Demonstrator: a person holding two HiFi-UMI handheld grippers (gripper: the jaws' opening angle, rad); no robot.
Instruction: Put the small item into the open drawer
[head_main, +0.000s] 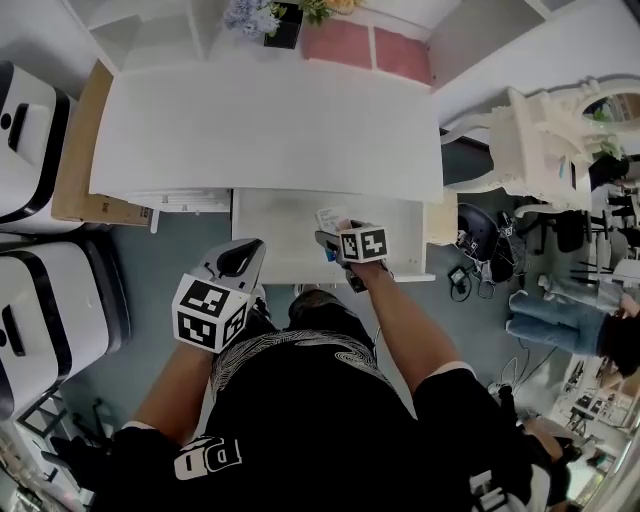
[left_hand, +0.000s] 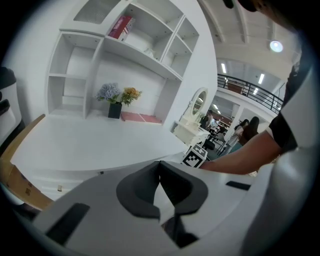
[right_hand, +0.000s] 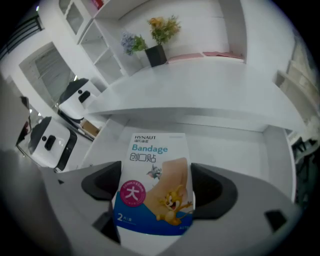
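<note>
Right tool (head_main: 330, 243) extended, pack (right_hand: 156, 172) over drawer (head_main: 277, 238)

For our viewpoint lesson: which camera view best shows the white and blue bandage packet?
Right gripper view: the white and blue bandage packet sits large between the jaws, print legible. Head view shows only its white corner; left gripper view, nothing.

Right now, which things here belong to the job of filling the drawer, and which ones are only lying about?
Job:
- bandage pack, held in the right gripper
- open drawer below it

Lying about:
- flowers
- cardboard box
- white machines
- vanity
- left gripper, shut and idle
</note>
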